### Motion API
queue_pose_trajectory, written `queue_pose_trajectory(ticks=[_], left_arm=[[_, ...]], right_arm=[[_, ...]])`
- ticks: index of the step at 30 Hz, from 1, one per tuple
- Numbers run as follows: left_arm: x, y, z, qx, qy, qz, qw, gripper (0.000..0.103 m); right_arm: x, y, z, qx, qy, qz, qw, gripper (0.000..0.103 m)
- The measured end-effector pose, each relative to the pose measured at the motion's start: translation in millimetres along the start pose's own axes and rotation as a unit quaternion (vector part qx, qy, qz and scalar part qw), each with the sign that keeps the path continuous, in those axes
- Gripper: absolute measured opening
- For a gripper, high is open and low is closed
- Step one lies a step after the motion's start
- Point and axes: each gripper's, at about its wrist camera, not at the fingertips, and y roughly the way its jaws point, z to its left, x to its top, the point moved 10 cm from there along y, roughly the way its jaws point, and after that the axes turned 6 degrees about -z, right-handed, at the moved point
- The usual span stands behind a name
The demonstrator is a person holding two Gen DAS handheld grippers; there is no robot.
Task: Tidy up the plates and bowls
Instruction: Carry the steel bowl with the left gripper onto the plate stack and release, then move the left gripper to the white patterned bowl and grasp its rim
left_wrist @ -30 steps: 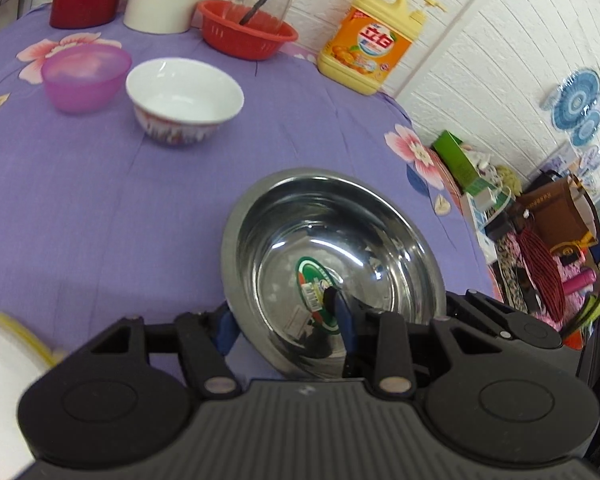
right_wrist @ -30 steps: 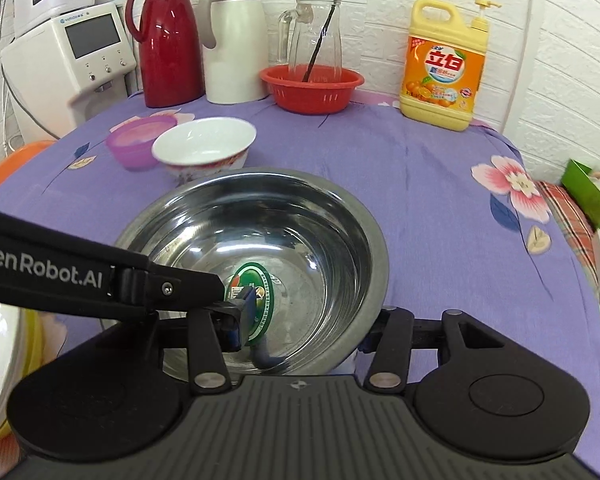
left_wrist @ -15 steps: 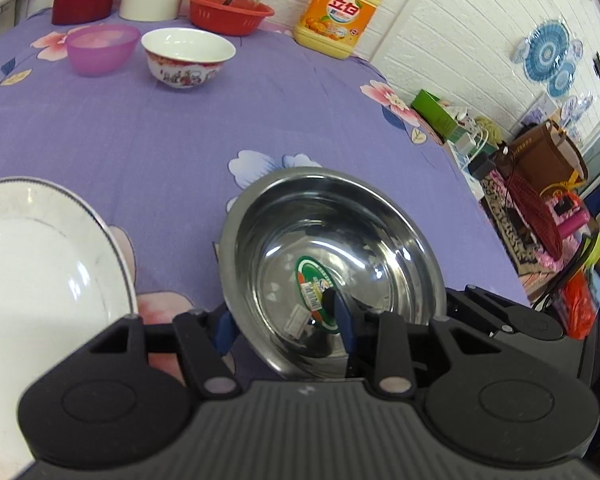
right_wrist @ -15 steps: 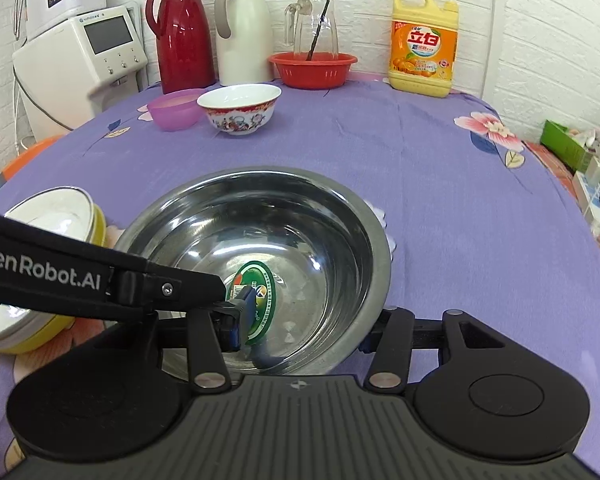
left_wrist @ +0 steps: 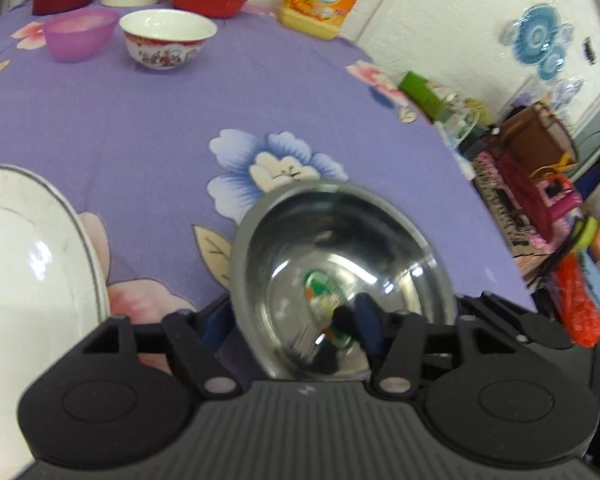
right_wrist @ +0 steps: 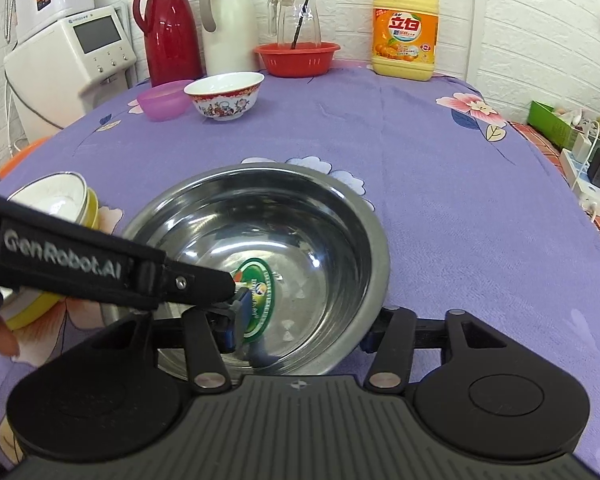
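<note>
A steel bowl [right_wrist: 260, 264] with a green sticker inside is held over the purple table; it also shows in the left wrist view [left_wrist: 340, 276]. My left gripper [left_wrist: 288, 322] is shut on its left rim and my right gripper [right_wrist: 300, 328] is shut on its near rim. A white plate [left_wrist: 28, 264] lies to the left, stacked on a yellow dish [right_wrist: 56, 204]. A white patterned bowl [right_wrist: 224, 94] and a pink plastic bowl [right_wrist: 162, 100] stand at the back.
At the back edge stand a red thermos [right_wrist: 168, 26], a white thermos [right_wrist: 228, 24], a red basket [right_wrist: 296, 58] with a glass jug, and a yellow detergent bottle [right_wrist: 404, 28]. A white appliance [right_wrist: 68, 60] stands far left. Clutter lies past the table's right edge.
Both grippers and the steel bowl have come back toward the table's near side. The back bowls look farther off and the white plate stack has come into view on the left.
</note>
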Motion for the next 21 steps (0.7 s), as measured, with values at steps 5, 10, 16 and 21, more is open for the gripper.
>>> queue_pose_trajectory(ticks=[5,10,16,21], left_arm=[[21.1,-20.8,-6.1,-0.006,0.014,-0.039,0.9991,0.074],[50.8,-41.4,-1.2,-0.023,0.011,-0.066,0.9975,0.076],[85.0,-66.9,39.0,0.031,0.039,-0.093,0.9944,0.076],[106.0,-71.0,75.3,0.058,0.021,-0.101,0.993,0.076]], right_arm=[[6.3,-29.5,-15.4,-0.012,0.036,-0.048,0.998,0.103],[24.3,-40.4,-25.5,-0.014,0.045,-0.078,0.996,0.103],[43.3,-28.3,-29.1,-0.009,0.021,-0.072,0.997,0.103],[70.4,-7.4,-20.6,0.012,0.005,-0.065,0.998,0.103]])
